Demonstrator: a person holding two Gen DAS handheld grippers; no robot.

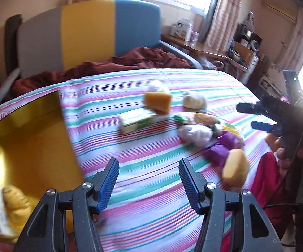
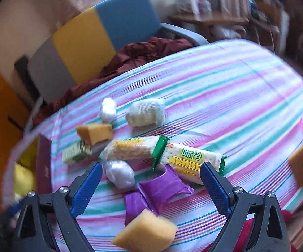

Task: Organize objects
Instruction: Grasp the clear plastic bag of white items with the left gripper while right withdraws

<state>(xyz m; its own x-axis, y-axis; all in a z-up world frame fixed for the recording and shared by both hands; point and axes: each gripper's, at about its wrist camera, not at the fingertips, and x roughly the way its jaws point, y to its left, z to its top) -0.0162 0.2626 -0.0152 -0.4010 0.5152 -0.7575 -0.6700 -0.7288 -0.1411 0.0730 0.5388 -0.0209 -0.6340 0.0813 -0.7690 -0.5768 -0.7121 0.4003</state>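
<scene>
The objects to organize lie in a loose cluster on the striped bed sheet. The item nearest the right gripper is the purple packet, which lies flat on the sheet directly between the two blue pads, at 12 o'clock from the gripper and close in. Its long axis runs roughly from 8 o'clock to 2 o'clock in the right wrist view. A white wad sits just beside it at 10 o'clock, and the cracker pack lies across the far side at 1 o'clock. A yellow sponge block lies nearer, at 6 o'clock. The right gripper stands apart and holds nothing. The left gripper also stands apart and empty, over bare sheet, with the cluster at 1 o'clock and the yellow box at 9 o'clock. Judged from position, the right gripper is the nearer one.
</scene>
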